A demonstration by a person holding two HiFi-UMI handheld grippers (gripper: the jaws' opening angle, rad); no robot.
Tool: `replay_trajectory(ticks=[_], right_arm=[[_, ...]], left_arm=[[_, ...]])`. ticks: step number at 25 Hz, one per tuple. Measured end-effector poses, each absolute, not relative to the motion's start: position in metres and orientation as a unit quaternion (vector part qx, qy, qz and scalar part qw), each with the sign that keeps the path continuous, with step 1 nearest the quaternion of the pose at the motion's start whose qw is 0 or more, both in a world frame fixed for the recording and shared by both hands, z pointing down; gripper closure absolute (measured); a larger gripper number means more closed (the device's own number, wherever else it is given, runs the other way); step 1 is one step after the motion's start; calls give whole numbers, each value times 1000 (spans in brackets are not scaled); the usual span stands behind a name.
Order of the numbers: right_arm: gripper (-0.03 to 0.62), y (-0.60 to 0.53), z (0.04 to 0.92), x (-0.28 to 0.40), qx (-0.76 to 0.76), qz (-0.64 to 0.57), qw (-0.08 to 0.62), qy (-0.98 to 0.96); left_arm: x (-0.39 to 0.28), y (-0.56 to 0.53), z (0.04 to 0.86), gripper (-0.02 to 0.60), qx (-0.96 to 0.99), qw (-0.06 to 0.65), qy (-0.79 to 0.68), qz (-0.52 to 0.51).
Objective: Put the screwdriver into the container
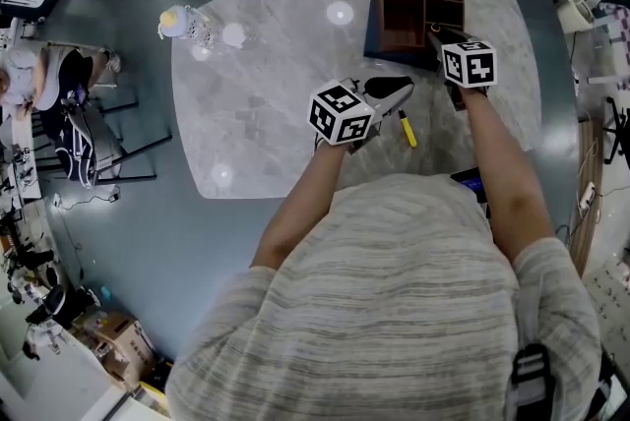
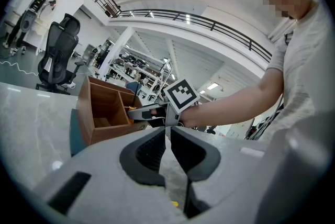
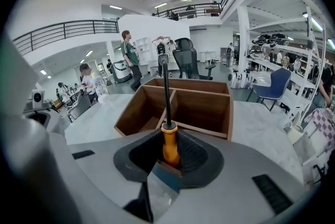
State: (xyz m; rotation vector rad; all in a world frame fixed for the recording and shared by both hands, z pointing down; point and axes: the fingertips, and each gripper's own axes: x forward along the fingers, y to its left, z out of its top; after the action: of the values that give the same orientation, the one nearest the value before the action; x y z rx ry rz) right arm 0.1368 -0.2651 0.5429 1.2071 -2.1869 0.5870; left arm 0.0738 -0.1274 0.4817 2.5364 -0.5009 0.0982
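The screwdriver (image 3: 169, 145) has an orange handle and a dark shaft, and my right gripper (image 3: 168, 134) is shut on the handle. Its shaft points forward over the middle divider of the wooden container (image 3: 201, 107). In the head view the container (image 1: 399, 14) stands on a blue base at the table's far side, with the right gripper (image 1: 440, 35) at its near right corner. My left gripper (image 1: 398, 90) hovers just to the near left of it, jaws together with nothing between them. In the left gripper view those jaws (image 2: 167, 132) face the container (image 2: 106, 109) and the right gripper (image 2: 138, 112).
A yellow pen-like tool (image 1: 407, 129) lies on the grey marble table (image 1: 266, 104) under the left gripper. A clear bottle (image 1: 187, 24) stands at the table's far left corner. A dark device (image 1: 471, 181) sits at the near edge. Office chairs (image 1: 89, 129) stand left of the table.
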Motion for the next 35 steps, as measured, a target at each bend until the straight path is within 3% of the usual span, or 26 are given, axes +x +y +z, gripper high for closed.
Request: replay_trajectory(ticks=[22, 35], right_arm=[[517, -213, 502, 126, 421, 210, 224, -853], [516, -163, 551, 100, 362, 263, 275, -851]], left_arm=[[74, -121, 481, 538, 943, 272, -188, 37], [68, -116, 491, 538, 938, 282, -198, 45]])
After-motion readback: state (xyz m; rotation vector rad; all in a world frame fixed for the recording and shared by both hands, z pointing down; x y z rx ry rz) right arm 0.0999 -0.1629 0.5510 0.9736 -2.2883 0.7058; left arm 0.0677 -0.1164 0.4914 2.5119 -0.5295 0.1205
